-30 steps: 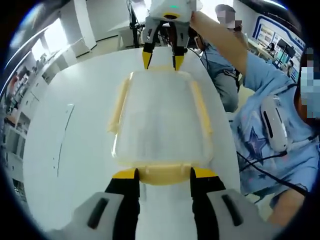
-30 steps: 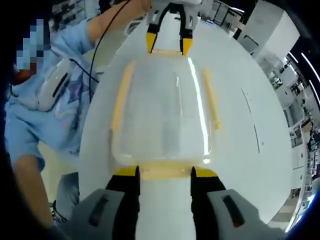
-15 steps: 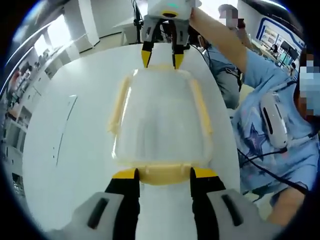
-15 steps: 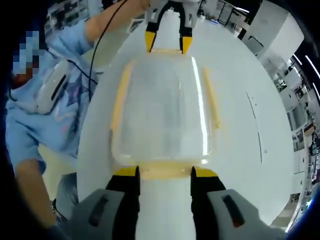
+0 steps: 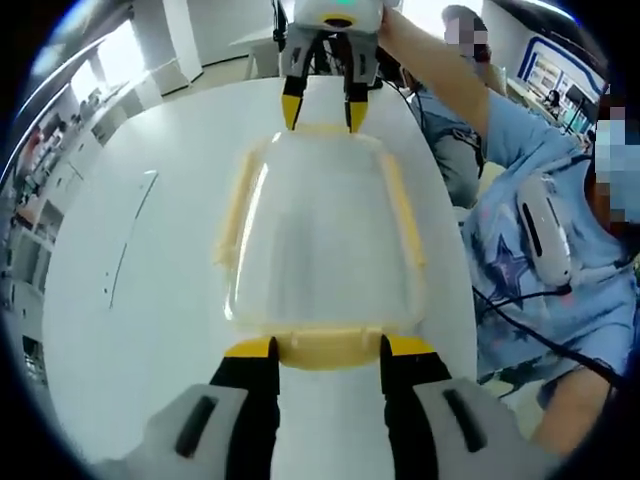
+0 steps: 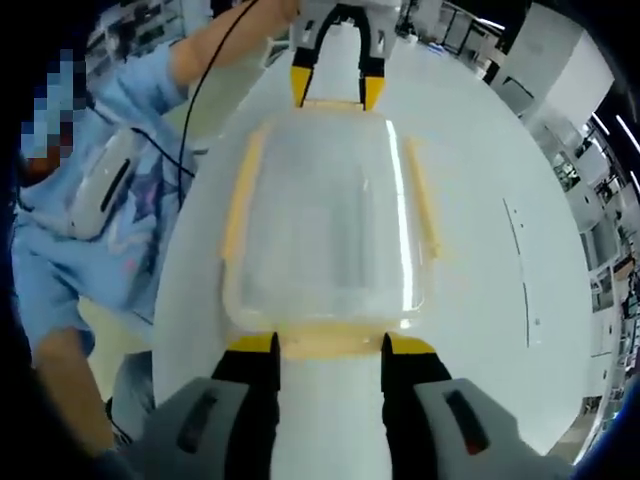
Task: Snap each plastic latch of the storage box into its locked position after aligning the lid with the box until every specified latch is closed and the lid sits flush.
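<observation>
A clear rectangular plastic storage box [image 5: 325,240] with a translucent lid and pale yellow latches lies flat on the round white table [image 5: 130,300], and the person stands at the table's edge with a gripper at each short end of it. In the left gripper view, the left gripper [image 5: 326,347] sits at six o'clock with its black, yellow-tipped jaws spread wide, one on either side of the near yellow end latch [image 5: 328,344], their tips level with the latch and apparently touching or just beside the box end; whether they press on it I cannot tell. At twelve o'clock in that same view the right gripper [image 5: 319,112] mirrors it, jaws parted over the far end latch [image 5: 320,130]. The right gripper view gives the reverse: its own jaws stand apart around the end latch nearest it [image 6: 330,342], with the left gripper at twelve o'clock. The two long yellow side latches [image 5: 236,210] run along nine and three o'clock of the box, lying close against the lid's edges, though whether they are snapped home is hard to judge. The lid looks seated squarely on the box, so alignment seems done and the latching is the step in hand, at both ends together. The next move likely calls for pushing each end latch down and inward until it clicks, keeping the pressure even from both ends so the box does not slide across the smooth table
</observation>
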`<action>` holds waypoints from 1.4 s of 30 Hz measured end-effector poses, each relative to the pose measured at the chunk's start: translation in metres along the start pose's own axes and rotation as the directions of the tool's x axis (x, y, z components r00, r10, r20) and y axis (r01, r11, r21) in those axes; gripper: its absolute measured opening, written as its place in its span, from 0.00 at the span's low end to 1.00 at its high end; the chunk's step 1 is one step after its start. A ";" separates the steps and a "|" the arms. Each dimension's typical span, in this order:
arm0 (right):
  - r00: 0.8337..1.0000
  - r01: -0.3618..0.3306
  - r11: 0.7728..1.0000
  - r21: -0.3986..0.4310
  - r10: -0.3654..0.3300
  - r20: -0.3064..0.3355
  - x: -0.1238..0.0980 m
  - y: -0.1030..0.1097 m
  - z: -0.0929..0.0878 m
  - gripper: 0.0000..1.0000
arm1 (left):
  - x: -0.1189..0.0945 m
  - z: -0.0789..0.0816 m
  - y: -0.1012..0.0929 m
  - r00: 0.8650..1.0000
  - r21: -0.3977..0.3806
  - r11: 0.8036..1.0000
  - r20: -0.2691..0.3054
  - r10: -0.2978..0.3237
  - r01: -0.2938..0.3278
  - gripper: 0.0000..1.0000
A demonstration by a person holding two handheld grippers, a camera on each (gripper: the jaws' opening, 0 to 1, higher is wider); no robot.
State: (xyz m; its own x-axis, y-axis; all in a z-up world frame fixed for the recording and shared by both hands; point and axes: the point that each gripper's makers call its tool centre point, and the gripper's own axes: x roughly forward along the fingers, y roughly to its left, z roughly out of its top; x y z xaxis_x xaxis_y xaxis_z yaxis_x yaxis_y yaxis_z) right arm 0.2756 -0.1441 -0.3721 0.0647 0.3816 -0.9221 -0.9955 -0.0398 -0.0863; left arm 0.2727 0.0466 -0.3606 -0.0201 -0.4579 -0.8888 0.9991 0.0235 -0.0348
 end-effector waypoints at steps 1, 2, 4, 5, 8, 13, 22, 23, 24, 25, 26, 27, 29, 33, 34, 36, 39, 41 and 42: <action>1.000 0.001 1.000 0.000 -0.001 -0.001 0.000 0.000 0.000 0.38 | 0.000 0.000 0.000 1.000 0.000 1.000 0.001 0.001 -0.001 0.39; 1.000 0.001 1.000 -0.001 -0.001 -0.002 0.000 -0.001 0.000 0.38 | 0.000 0.000 0.001 1.000 0.000 1.000 0.004 0.001 -0.001 0.39; 1.000 -0.001 1.000 0.001 0.001 0.004 0.001 -0.001 0.001 0.38 | -0.001 -0.003 0.003 1.000 -0.001 1.000 0.008 0.000 0.000 0.39; 1.000 0.000 1.000 0.001 0.000 0.006 0.002 -0.001 0.002 0.38 | -0.001 -0.004 0.004 1.000 -0.002 1.000 0.008 -0.001 0.001 0.39; 1.000 -0.009 1.000 0.004 0.009 -0.003 0.007 -0.002 0.004 0.38 | 0.000 -0.007 0.003 1.000 -0.003 1.000 0.005 -0.006 0.006 0.39; 1.000 -0.017 1.000 0.001 0.017 -0.012 0.012 0.000 0.006 0.38 | 0.001 -0.013 0.003 1.000 -0.009 1.000 -0.003 -0.015 0.015 0.39; 0.999 -0.025 1.000 0.007 0.025 -0.029 0.016 0.003 0.011 0.38 | 0.003 -0.019 0.002 1.000 -0.013 1.000 0.011 -0.021 0.021 0.39; 0.999 -0.023 1.000 0.005 0.023 -0.030 0.016 0.003 0.011 0.38 | 0.004 -0.020 0.002 1.000 -0.014 1.000 0.009 -0.022 0.023 0.39; 0.999 -0.025 1.000 0.008 0.025 -0.028 0.016 0.003 0.012 0.38 | 0.004 -0.022 0.002 1.000 -0.014 1.000 0.007 -0.023 0.023 0.39; 0.999 -0.026 1.000 0.009 0.027 -0.027 0.016 0.003 0.012 0.38 | 0.004 -0.022 0.002 1.000 -0.014 1.000 0.006 -0.025 0.025 0.39; 0.999 -0.026 1.000 0.009 0.026 -0.027 0.017 0.004 0.013 0.38 | 0.005 -0.023 0.001 1.000 -0.013 1.000 0.005 -0.025 0.025 0.39; 0.999 -0.026 1.000 0.012 0.027 -0.027 0.017 0.004 0.013 0.38 | 0.005 -0.023 0.002 1.000 -0.013 1.000 0.006 -0.025 0.025 0.39; 0.999 -0.027 1.000 0.015 0.027 -0.031 0.018 0.004 0.013 0.38 | 0.005 -0.024 0.002 1.000 -0.012 1.000 0.008 -0.024 0.024 0.39; 0.999 -0.030 0.999 0.021 0.030 -0.040 0.020 0.007 0.013 0.38 | 0.008 -0.026 0.001 1.000 -0.012 1.000 0.002 -0.027 0.027 0.39; 0.999 -0.031 0.999 0.023 0.032 -0.041 0.021 0.008 0.013 0.38 | 0.009 -0.027 0.001 1.000 -0.010 1.000 -0.001 -0.027 0.027 0.39; 0.998 -0.033 0.999 0.025 0.034 -0.044 0.022 0.011 0.013 0.38 | 0.010 -0.028 0.000 0.999 -0.012 0.999 -0.004 -0.032 0.032 0.38; 0.998 -0.035 0.999 0.030 0.036 -0.050 0.022 0.014 0.013 0.38 | 0.011 -0.028 -0.001 0.999 -0.011 0.999 -0.007 -0.034 0.034 0.38; 0.998 -0.028 0.999 0.030 0.029 -0.053 0.024 0.015 0.014 0.38 | 0.012 -0.029 0.000 1.000 -0.013 1.000 -0.012 -0.029 0.029 0.38; 0.998 -0.026 0.999 0.032 0.028 -0.053 0.025 0.015 0.014 0.38 | 0.012 -0.029 0.002 1.000 -0.012 1.000 -0.013 -0.024 0.024 0.38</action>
State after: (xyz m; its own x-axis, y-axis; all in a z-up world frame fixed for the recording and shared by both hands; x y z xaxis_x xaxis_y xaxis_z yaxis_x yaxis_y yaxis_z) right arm 0.2618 -0.1224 -0.3908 0.0406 0.3308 -0.9428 -0.9986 -0.0198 -0.0499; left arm 0.2730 0.0675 -0.3844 -0.0446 -0.4467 -0.8936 0.9978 0.0233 -0.0614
